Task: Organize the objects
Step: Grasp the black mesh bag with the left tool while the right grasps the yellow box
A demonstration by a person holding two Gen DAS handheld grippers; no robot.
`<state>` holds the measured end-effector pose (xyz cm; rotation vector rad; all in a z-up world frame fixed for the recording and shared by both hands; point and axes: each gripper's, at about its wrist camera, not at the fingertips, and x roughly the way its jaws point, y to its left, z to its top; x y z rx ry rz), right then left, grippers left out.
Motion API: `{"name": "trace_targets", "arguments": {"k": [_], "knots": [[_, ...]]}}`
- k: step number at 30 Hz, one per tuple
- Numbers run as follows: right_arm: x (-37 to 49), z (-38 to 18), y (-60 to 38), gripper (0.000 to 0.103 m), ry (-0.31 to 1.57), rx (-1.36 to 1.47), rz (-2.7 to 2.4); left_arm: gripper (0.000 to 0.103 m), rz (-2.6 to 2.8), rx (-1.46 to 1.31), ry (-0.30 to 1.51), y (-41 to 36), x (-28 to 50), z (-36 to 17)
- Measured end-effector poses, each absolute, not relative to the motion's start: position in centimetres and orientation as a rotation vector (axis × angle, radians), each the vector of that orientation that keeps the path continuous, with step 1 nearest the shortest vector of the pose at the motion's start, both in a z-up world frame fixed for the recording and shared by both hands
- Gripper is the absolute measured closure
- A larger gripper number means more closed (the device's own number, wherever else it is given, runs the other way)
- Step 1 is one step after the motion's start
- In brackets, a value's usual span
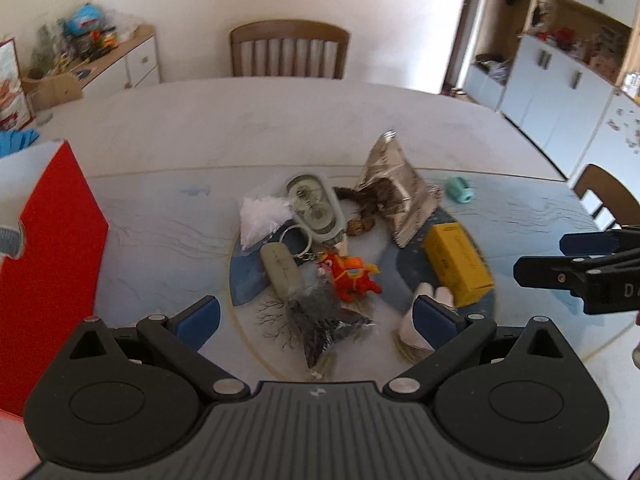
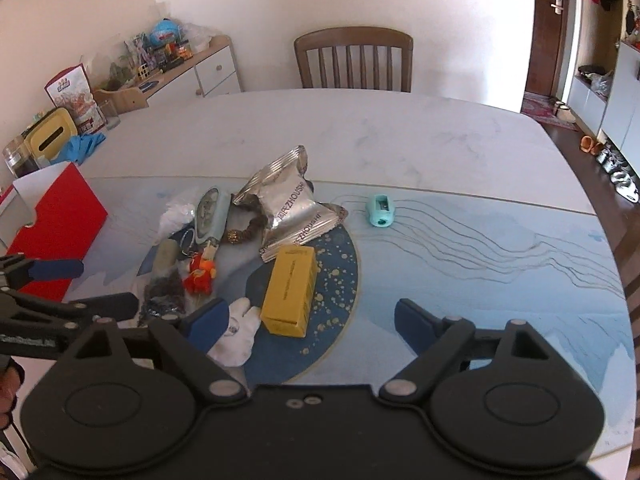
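Clutter pile sits mid-table on the blue mat; yellow box [image 2: 289, 295] as landmark. Silver foil pouch [image 2: 288, 208] just behind it, white glove [image 2: 240, 332] touching its near-left corner, orange toy [image 2: 200, 274] and dark bag [image 1: 324, 320] further left, teal sharpener [image 2: 380, 210] well off to the right. Red box [image 2: 56, 236] far left, likely the bin. Left gripper [image 1: 316, 312] jaws wide, empty, over the dark bag. Right gripper [image 2: 308, 320] jaws wide, empty, near the yellow box. Step: approach, nothing picked. Next: each commits to one item, descends, closes.
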<state>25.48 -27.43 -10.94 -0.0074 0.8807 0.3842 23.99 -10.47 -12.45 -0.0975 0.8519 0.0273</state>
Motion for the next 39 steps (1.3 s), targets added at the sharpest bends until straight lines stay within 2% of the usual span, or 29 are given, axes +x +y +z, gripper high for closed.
{"name": "trace_targets", "arguments": {"k": [13, 17, 21, 23, 28, 31, 35, 39], "knots": [[29.6, -13.7, -25.4, 0.027, 0.948, 0.004, 0.385, 0.001, 0.111, -0.118, 0.911, -10.8, 26.1, -15.3], [30.3, -14.5, -24.6, 0.038, 0.976, -0.006, 0.389, 0.013, 0.108, -0.147, 0.929, -10.7, 26.2, -15.6], [31.0, -14.9, -24.3, 0.049, 1.003, 0.017, 0.381, 0.017, 0.099, -0.179, 0.938, -10.7, 26.2, -15.9], [31.1, -15.1, -24.2, 0.053, 1.009, 0.013, 0.385, 0.029, 0.093, -0.194, 0.947, -10.7, 26.3, -16.1], [31.4, -15.2, -24.0, 0.067, 1.021, 0.010, 0.389, 0.038, 0.080, -0.213, 0.952, -10.8, 26.5, -16.1], [31.4, -15.4, -23.8, 0.072, 1.024, -0.001, 0.384, 0.045, 0.074, -0.225, 0.955, -10.8, 26.4, -16.0], [31.2, -15.4, -23.7, 0.073, 1.020, -0.016, 0.378, 0.056, 0.074, -0.227, 0.953, -10.8, 26.3, -15.7], [31.2, -15.4, -23.7, 0.074, 1.020, -0.029, 0.370, 0.061, 0.081, -0.207, 0.955, -11.0, 26.1, -15.5]]}}
